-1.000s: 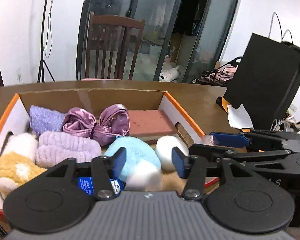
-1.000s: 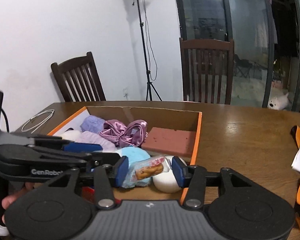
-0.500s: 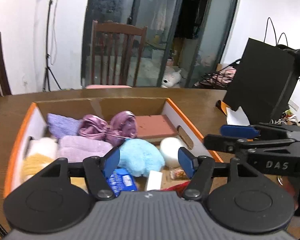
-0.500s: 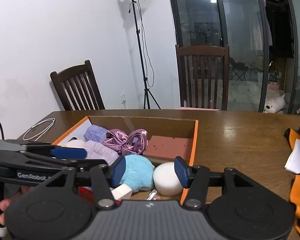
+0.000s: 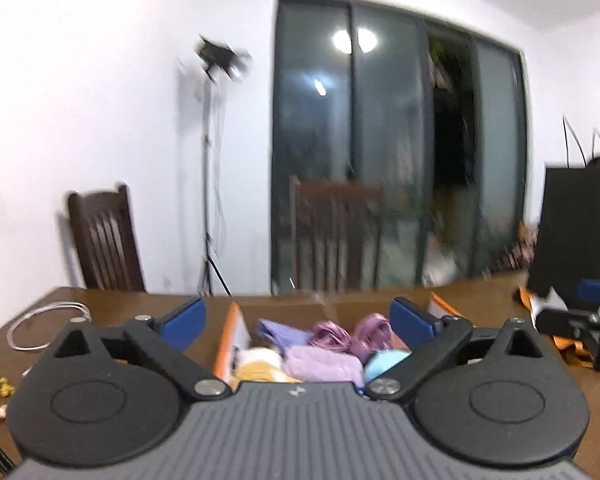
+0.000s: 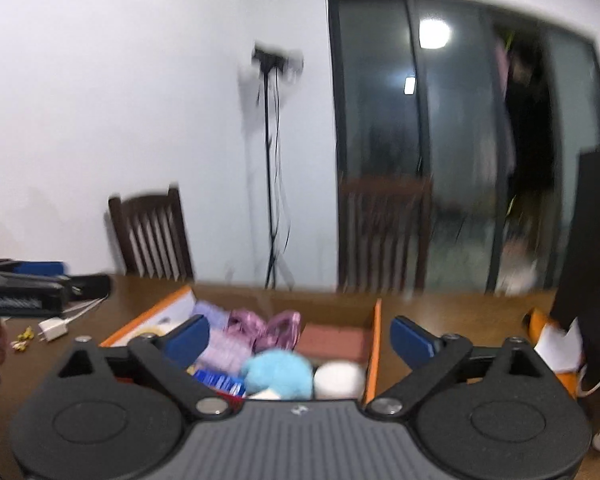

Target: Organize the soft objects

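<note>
An orange-rimmed cardboard box (image 5: 225, 344) holds the soft things: a purple satin bow (image 5: 352, 330), a lavender fluffy roll (image 5: 324, 364), a yellow plush (image 5: 260, 364) and a blue plush (image 6: 278, 372). A white ball (image 6: 338, 378) and a pink sponge block (image 6: 332, 340) lie by the right wall (image 6: 374, 344). My left gripper (image 5: 298, 318) hangs back from the box, its jaws opening wide with nothing between them. My right gripper (image 6: 300, 336) does the same beside it, also with nothing between its jaws. Both views are blurred.
A white cable loop (image 5: 48, 324), a charger plug (image 6: 54, 328) and small sweets (image 5: 2, 386) lie on the wooden table left of the box. A black paper bag (image 5: 576, 232) and an orange item with paper (image 6: 556, 344) stand at the right. Two chairs and a light stand are behind.
The right gripper let a snack packet go and the left let a white piece go into the box. Both then drew back and up, and their jaws spread wide.
</note>
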Action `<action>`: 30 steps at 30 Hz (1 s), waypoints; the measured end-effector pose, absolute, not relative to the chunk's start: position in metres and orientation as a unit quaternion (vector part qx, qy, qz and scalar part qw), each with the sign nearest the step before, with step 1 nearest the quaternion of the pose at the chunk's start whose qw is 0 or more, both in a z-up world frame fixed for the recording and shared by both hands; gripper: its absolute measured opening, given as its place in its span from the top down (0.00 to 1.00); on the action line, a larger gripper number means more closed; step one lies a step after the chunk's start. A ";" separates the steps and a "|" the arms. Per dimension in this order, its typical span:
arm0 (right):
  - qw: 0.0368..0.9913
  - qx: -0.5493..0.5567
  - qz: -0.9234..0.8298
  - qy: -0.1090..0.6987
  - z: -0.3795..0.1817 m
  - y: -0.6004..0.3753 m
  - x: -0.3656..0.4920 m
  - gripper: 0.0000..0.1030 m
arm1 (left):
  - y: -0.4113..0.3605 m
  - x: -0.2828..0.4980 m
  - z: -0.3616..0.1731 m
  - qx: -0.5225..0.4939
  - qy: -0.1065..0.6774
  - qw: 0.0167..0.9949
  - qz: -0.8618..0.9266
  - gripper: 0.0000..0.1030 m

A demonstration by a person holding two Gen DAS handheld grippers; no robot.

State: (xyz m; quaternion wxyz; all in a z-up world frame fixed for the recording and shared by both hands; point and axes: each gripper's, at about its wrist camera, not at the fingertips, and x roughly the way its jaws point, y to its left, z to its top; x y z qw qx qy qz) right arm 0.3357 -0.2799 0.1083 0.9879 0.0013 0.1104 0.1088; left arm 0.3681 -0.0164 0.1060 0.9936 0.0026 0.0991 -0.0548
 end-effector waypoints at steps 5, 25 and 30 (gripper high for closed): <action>0.991 0.013 0.096 0.098 0.097 -0.275 0.307 0.04 | -0.005 0.336 0.094 0.006 0.094 0.995 -0.038 0.02; 0.992 0.019 0.084 0.092 0.098 -0.258 0.188 0.01 | 0.013 0.200 0.084 0.014 0.090 0.995 -0.038 0.00; 0.988 0.036 0.080 0.125 0.091 -0.256 0.141 0.00 | 0.020 0.138 0.077 -0.003 0.086 0.994 -0.061 0.00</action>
